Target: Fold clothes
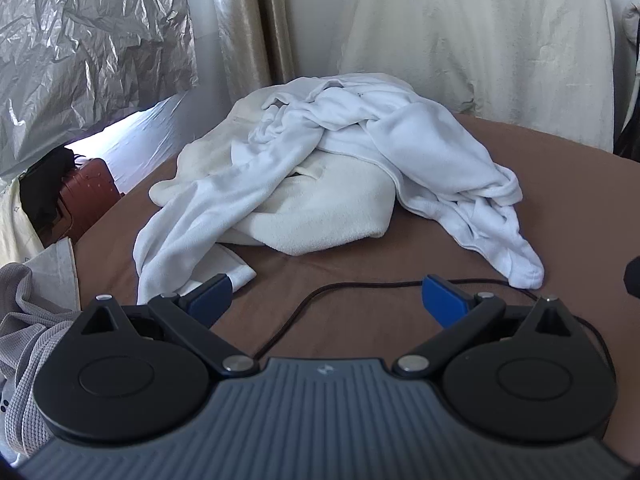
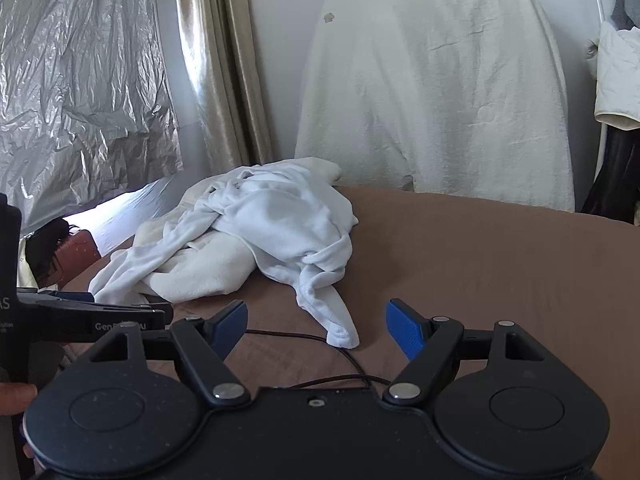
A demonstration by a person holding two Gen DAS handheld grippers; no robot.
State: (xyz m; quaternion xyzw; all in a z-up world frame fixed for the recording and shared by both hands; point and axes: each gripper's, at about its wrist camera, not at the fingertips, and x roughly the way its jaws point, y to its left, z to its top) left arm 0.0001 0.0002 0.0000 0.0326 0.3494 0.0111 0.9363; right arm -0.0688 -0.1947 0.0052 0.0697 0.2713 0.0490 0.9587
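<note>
Both pairs of fingers stood spread wide and empty: the left gripper (image 1: 326,300) hovered over bare brown bed (image 1: 360,280) just short of the heap, and the right gripper (image 2: 316,328) hung near a trailing white cuff. A thin black cable (image 1: 360,286) lay on the bed between them and the clothes. The white garment (image 1: 348,136) sprawled, tangled, over a cream towel (image 1: 320,208) toward the bed's far left side. By my reading the folding had not begun; the next move called for lifting the white garment clear and spreading it flat.
</note>
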